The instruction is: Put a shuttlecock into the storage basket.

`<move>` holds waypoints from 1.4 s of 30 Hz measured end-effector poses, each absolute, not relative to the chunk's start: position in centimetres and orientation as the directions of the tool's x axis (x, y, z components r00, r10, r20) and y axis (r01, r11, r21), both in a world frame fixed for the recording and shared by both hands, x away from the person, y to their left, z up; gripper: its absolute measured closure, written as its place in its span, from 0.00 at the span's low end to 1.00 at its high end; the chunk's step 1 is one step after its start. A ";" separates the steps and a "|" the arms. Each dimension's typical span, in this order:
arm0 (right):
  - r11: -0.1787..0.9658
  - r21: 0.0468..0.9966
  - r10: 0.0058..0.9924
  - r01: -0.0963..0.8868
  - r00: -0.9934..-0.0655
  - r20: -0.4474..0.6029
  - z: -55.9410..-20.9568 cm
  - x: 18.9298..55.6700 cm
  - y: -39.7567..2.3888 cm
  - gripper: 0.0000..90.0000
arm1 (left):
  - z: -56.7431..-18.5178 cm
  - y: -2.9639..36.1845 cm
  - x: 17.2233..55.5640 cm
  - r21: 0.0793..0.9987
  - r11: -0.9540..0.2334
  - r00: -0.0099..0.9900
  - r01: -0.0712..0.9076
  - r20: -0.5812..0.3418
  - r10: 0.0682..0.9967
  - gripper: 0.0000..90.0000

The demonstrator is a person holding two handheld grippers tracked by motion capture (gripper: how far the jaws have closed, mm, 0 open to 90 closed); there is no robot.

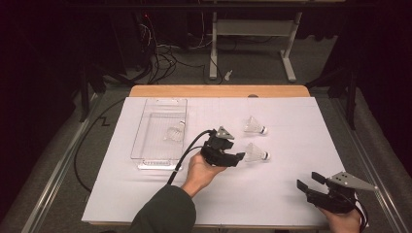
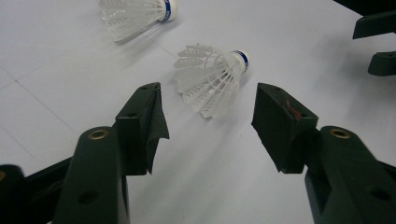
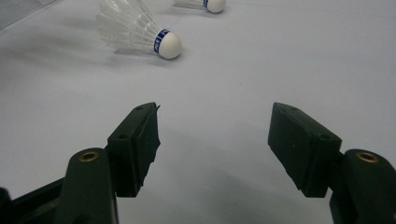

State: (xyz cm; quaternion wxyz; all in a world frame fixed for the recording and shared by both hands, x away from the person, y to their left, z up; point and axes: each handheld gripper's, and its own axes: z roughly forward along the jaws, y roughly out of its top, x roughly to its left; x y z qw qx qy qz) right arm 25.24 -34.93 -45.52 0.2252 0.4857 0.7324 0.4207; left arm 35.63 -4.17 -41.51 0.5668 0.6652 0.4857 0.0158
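Note:
Two white feather shuttlecocks with blue-banded cork tips lie on the white table. The nearer shuttlecock (image 1: 256, 153) (image 2: 212, 79) lies on its side just ahead of my left gripper (image 1: 237, 151) (image 2: 208, 92). That gripper is open, its jaws on either side of the feather skirt without touching it. The farther shuttlecock (image 1: 254, 126) (image 2: 135, 14) rests beyond it. A third shuttlecock (image 1: 176, 132) lies inside the clear plastic tray (image 1: 145, 141). My right gripper (image 1: 308, 180) (image 3: 214, 112) is open over bare table at the near right, with nothing between its jaws.
The white sheet (image 1: 291, 145) covers a wooden table whose far edge (image 1: 218, 91) shows. The tray stands at the left middle. Beyond the table are a dark floor, cables and a white desk frame (image 1: 252, 34).

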 end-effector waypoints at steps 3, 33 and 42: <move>0.174 0.834 0.901 0.524 -0.426 0.079 -45.5 25.3 -34.9 0.38 | -41.7 -4.5 35.9 0.765 0.111 0.528 0.634 -0.533 0.662 0.49; 0.193 0.833 0.898 0.519 -0.436 0.064 -45.6 25.2 -34.9 0.38 | -43.7 -7.9 36.7 0.747 0.012 0.553 0.665 -0.503 0.664 0.59; 0.193 0.831 0.898 0.521 -0.435 0.064 -45.6 25.3 -34.9 0.38 | -44.3 -8.1 37.2 0.727 -0.001 0.546 0.686 -0.514 0.662 0.66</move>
